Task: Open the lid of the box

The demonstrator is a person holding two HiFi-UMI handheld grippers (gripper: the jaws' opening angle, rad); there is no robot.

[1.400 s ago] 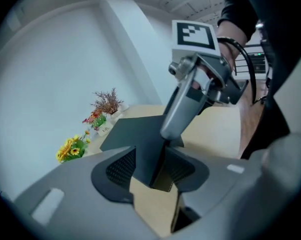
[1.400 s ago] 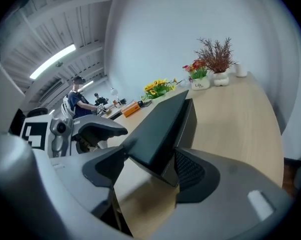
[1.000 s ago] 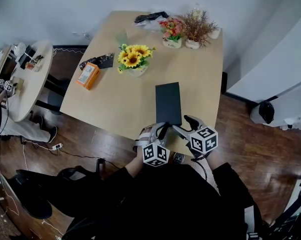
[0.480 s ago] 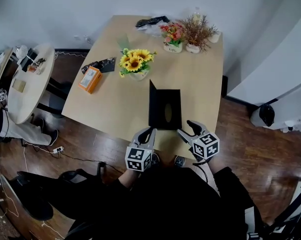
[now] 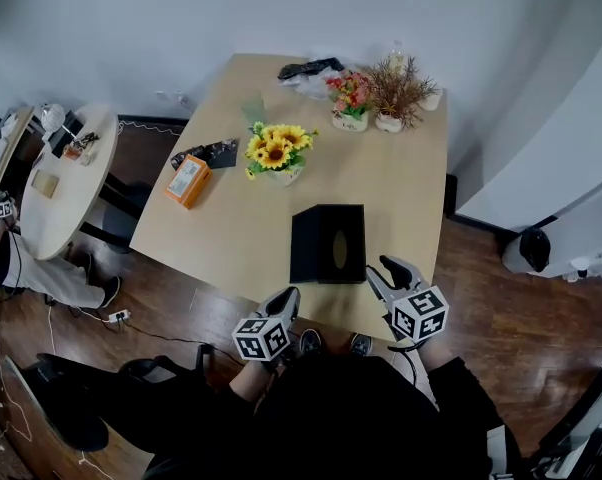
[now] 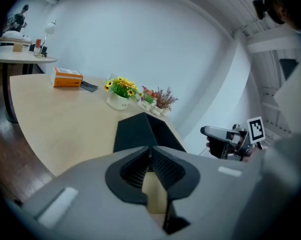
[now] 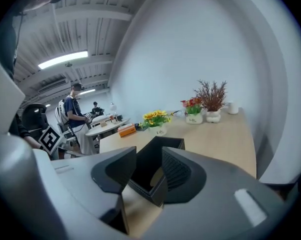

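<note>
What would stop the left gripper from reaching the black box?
Probably nothing, so yes. The left gripper, shut and empty, sits at the table edge with the black box just ahead.

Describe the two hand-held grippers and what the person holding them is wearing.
The left hand-held gripper and right hand-held gripper look alike: smooth grey bodies with black, ribbed pads lining the jaws. Each carries a white cube printed with black square markers. No cables show. The person wears dark clothing with black sleeves.
</note>
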